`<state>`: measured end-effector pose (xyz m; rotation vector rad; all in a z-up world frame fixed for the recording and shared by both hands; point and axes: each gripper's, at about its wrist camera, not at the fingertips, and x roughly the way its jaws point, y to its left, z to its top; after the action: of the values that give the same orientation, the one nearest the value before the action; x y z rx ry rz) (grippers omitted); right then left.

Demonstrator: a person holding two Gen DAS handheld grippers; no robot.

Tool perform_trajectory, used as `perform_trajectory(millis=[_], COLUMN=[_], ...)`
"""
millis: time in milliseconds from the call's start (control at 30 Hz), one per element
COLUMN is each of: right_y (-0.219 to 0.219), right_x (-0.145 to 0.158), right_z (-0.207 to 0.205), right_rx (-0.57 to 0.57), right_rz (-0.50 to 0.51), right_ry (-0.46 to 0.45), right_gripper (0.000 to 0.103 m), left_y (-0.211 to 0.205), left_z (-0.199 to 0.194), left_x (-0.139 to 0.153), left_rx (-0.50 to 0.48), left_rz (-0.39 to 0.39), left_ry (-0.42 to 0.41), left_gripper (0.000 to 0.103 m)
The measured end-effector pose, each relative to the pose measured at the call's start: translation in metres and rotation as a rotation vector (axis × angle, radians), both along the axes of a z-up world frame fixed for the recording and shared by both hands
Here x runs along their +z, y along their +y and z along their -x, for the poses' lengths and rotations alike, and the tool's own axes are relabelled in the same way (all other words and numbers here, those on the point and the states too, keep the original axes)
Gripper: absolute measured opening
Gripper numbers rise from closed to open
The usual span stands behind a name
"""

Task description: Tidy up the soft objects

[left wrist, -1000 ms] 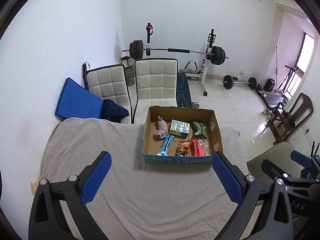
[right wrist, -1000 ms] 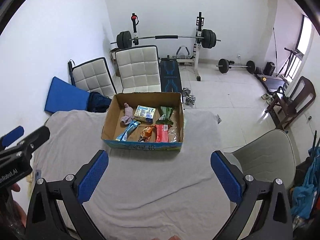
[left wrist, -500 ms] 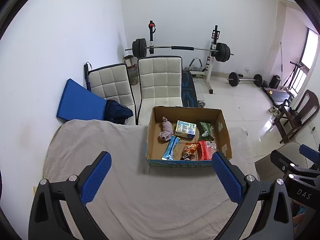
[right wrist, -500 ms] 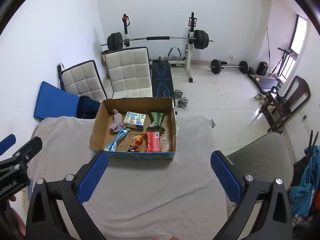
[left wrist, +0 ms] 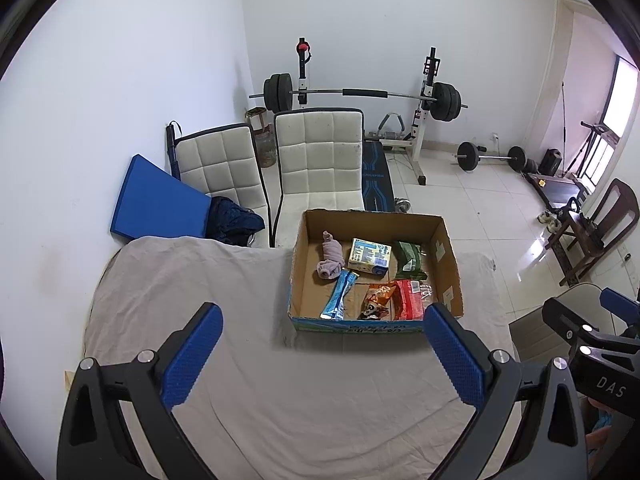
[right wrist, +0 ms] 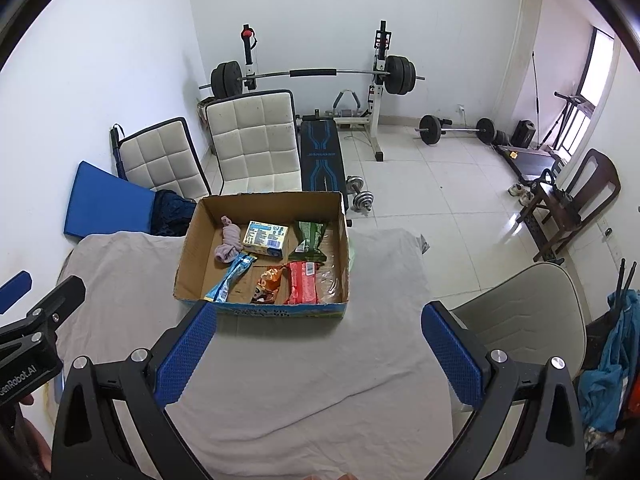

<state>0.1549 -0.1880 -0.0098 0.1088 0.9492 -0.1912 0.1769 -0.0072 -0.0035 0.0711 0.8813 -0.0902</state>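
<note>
Both grippers, left gripper [left wrist: 322,350] and right gripper [right wrist: 320,344], are wide apart and hold nothing. The cardboard box [right wrist: 192,256] of soft things sits by the far edge of the cloth-covered table [right wrist: 304,380].

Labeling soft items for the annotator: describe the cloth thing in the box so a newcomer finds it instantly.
On the grey sheet stands an open cardboard box. Look in its far-left corner, left of the pale blue-printed carton and just beyond the top of the blue wrapper. The rolled pinkish cloth lying there is the only fabric item; everything around it is printed packaging.
</note>
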Motion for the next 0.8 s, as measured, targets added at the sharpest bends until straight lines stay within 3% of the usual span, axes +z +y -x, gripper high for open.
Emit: perform_trajectory(millis=[800], right_y=[0.0005], right_x=[0.0083], right_z=[0.0003], right_rx=[0.013], right_rz=[0.029], right_ry=[-0.02], right_gripper=[0.103], left_y=[-0.0039], left_z=[0.0021], left_x=[-0.0076], left_rx=[0.006], left_rz=[-0.001], left_ry=[-0.004], left_gripper=[0.103])
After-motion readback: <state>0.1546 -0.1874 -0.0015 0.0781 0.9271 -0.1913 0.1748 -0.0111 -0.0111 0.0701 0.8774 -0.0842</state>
